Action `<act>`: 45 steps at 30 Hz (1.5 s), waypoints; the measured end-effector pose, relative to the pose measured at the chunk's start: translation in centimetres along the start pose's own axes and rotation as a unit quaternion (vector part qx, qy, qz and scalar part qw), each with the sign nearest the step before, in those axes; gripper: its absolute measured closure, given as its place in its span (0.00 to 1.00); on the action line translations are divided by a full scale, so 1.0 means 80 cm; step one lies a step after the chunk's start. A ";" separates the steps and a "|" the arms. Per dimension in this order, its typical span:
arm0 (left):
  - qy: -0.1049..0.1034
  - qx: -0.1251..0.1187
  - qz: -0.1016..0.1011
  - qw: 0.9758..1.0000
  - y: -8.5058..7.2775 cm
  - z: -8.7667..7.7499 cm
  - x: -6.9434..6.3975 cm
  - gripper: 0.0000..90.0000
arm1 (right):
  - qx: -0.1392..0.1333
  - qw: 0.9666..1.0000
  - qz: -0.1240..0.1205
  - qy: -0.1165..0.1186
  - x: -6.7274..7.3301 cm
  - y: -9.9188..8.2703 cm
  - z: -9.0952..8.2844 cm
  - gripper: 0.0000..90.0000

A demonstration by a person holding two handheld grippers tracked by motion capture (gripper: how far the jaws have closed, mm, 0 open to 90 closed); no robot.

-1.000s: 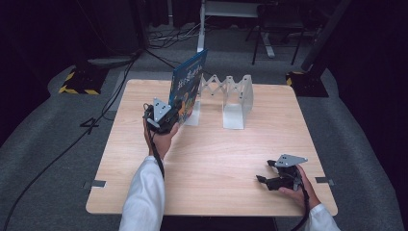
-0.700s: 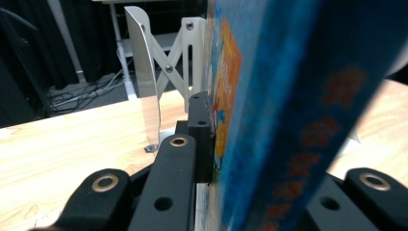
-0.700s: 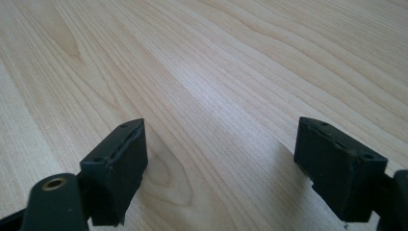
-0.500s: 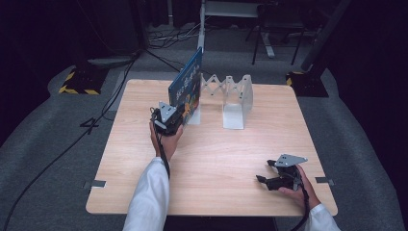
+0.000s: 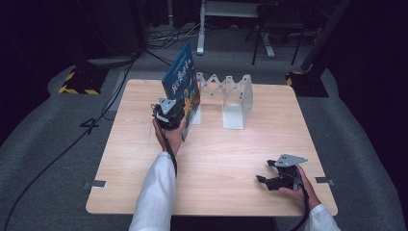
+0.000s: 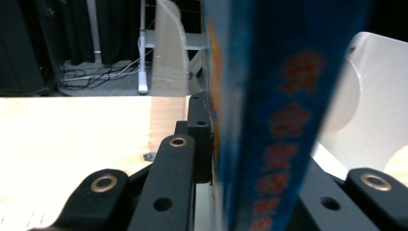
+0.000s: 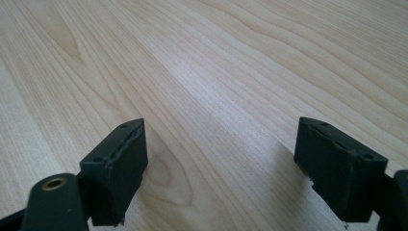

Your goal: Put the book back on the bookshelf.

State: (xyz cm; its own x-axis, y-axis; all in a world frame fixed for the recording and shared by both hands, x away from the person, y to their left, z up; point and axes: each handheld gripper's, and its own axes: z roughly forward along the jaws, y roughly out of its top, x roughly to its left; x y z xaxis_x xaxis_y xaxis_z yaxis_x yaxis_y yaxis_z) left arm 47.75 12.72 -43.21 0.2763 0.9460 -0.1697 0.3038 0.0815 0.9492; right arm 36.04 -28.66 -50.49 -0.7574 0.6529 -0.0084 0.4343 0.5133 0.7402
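Observation:
A blue picture book stands tilted on edge at the left end of a white zigzag book rack. My left gripper is shut on the book's lower near corner. In the left gripper view the book's blue spine rises between the black jaws, which press on both of its sides, and the rack's white panels stand just behind it. Near the table's front right corner, my right gripper rests low in the person's hand. Its jaws are open over bare wood with nothing between them.
The rack sits at the back middle of the light wooden table. Grey carpet surrounds the table, with cables at the left and dark stands and a white frame behind.
My left gripper has carried the book a little to the right, closer to the rack's left end, and the book now stands more upright. The right gripper has not moved.

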 end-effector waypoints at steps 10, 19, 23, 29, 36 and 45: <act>-0.002 0.010 0.031 0.999 -0.008 -0.007 0.005 0.82 | 0.000 1.000 0.000 0.000 0.000 0.000 0.000 0.21; -0.004 0.025 0.076 0.997 -0.013 -0.017 -0.002 0.71 | 0.000 1.000 0.000 0.000 0.000 0.000 0.000 0.21; -0.013 0.027 0.088 0.996 -0.014 -0.023 0.000 0.68 | 0.000 1.000 0.000 0.000 0.000 0.000 0.000 0.21; -0.030 0.029 0.093 0.995 -0.019 -0.036 0.003 0.64 | 0.000 1.000 0.000 0.000 0.000 0.000 0.000 0.21; -0.056 0.035 0.093 0.993 -0.015 -0.053 0.012 0.51 | 0.000 1.000 0.000 0.000 0.000 0.000 0.000 0.21; -0.075 0.046 0.115 0.989 -0.007 -0.071 0.015 0.44 | 0.001 1.000 0.002 0.000 0.000 0.001 0.000 0.21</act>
State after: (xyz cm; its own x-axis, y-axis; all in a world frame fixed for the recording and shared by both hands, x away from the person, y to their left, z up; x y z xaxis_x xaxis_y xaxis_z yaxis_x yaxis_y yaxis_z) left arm 42.77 15.61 -42.44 0.4784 0.8781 0.0047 0.2965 -0.1667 0.9404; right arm 36.05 -28.61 -50.47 -0.7553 0.6554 -0.0060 0.4380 0.5116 0.7392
